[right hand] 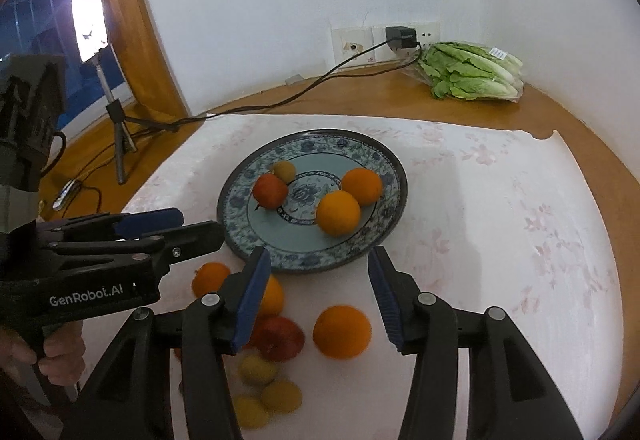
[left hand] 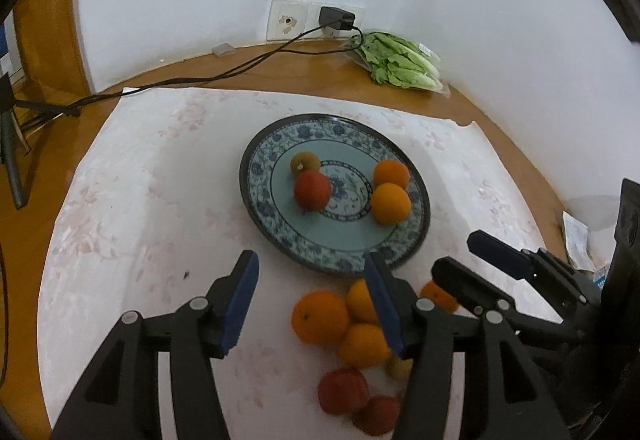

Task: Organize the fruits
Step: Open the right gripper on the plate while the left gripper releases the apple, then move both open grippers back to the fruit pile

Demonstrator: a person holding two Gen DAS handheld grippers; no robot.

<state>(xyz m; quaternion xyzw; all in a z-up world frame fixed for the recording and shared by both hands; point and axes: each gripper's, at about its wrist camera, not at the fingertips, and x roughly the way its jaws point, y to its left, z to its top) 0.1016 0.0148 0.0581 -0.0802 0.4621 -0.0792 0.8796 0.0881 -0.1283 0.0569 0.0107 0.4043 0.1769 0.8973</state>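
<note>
A blue-and-white patterned plate (left hand: 256, 176) (right hand: 236, 208) sits on the white cloth. It holds a red fruit (left hand: 312, 190) (right hand: 271, 191), two oranges (left hand: 391, 204) (right hand: 338, 213) and a small yellowish fruit (left hand: 305, 162) (right hand: 285, 170). Loose fruit lies on the cloth in front of the plate: oranges (left hand: 320, 318) (right hand: 342, 332), red fruits (left hand: 343, 390) (right hand: 280, 338) and small yellow ones (right hand: 256, 370). My left gripper (left hand: 310, 258) (right hand: 200, 225) hovers open over the plate's near-left edge with nothing between its pads. My right gripper (right hand: 319, 253) (left hand: 456, 252) is open beside it, above the loose pile, also holding nothing.
A bag of lettuce (left hand: 400, 60) (right hand: 472, 74) lies by the back wall. A charger (left hand: 336, 18) (right hand: 400, 36) is plugged in there, its cable trailing left across the wooden table. A lamp on a tripod (right hand: 90, 22) stands far left. A hand (right hand: 60, 352) grips the left tool.
</note>
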